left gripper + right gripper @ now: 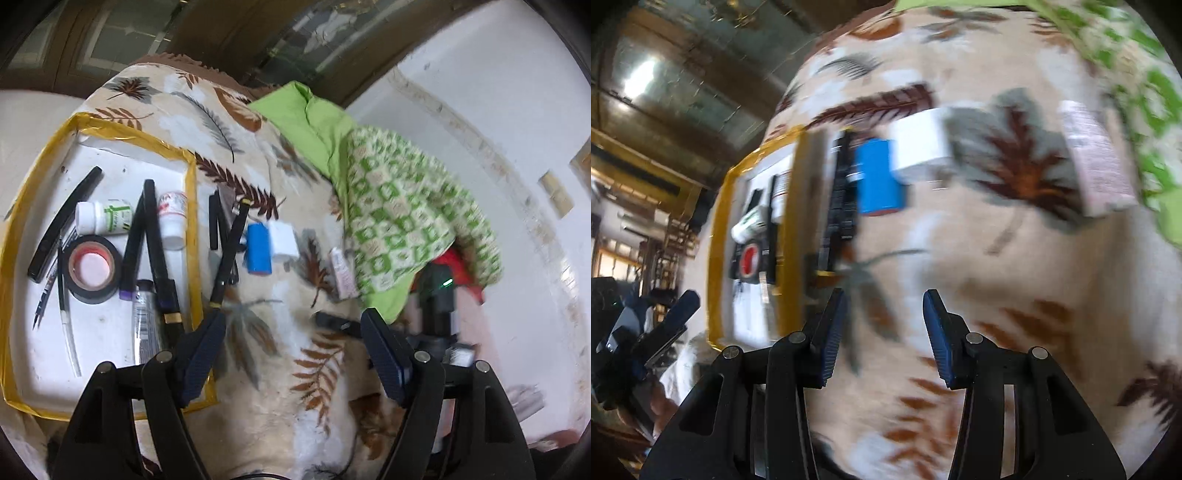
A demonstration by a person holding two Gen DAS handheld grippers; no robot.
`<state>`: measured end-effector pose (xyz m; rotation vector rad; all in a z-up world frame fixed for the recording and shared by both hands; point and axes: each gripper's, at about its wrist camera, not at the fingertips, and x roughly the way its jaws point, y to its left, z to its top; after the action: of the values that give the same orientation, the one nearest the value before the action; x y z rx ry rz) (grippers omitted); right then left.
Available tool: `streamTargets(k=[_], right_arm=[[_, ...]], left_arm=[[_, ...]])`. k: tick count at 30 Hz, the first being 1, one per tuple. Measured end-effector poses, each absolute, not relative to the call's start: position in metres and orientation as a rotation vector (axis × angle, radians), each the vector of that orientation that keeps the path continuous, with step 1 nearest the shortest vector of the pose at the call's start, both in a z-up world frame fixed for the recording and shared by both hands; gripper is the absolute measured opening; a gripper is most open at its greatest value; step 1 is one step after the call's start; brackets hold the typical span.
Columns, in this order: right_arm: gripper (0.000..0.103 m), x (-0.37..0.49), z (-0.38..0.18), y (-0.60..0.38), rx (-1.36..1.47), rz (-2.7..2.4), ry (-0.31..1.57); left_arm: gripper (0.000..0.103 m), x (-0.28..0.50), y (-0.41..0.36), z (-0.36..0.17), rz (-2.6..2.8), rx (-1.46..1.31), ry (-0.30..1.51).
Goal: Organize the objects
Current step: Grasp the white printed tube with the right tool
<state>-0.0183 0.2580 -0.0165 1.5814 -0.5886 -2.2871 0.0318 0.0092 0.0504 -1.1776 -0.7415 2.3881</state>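
Blue cylinder (258,249) is seen lying on the leaf-print blanket (295,369), just outside the yellow-taped tray (190,206); left claw (293,332) gapes empty. Right claw (882,332), also spread and empty, is best centred across the cylinder (879,177) before closing.

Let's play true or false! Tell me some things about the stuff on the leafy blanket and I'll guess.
1. The black tape roll lies inside the yellow-edged white tray. True.
2. The blue battery sits in the tray. False: it lies on the leaf-print blanket, beside the white block.
3. The left gripper holds a pen. False: it is open and empty.
4. The right gripper is open. True.
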Motion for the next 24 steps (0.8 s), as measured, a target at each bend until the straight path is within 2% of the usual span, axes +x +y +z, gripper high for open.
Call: streamTargets(k=[1, 4, 5, 14, 24], right_arm=[[0.044, -0.019, -0.015, 0.269, 1.57, -2.301, -0.595], [0.058, -0.017, -0.008, 0.288, 1.532, -2.351, -0.589], [0.059, -0.018, -0.006, 0.297, 1.519, -2.381, -0.587], [0.059, -0.054, -0.007, 0.349, 1.533, -2.519, -0.593], [0.059, -0.095, -0.024, 0.35, 1.648, -2.604, -0.457]], left_arm=[[0.076, 0.034, 0.017, 0.05, 2.399, -1.192, -0.703], [0.076, 0.035, 0.029, 0.047, 2.397, -1.246, -0.641], [0.076, 0.035, 0.031, 0.046, 2.398, -1.254, -0.629], [0.076, 0.028, 0.035, 0.036, 2.401, -1.309, -0.62], [0.076, 0.024, 0.042, 0.033, 2.388, -1.33, -0.58]])
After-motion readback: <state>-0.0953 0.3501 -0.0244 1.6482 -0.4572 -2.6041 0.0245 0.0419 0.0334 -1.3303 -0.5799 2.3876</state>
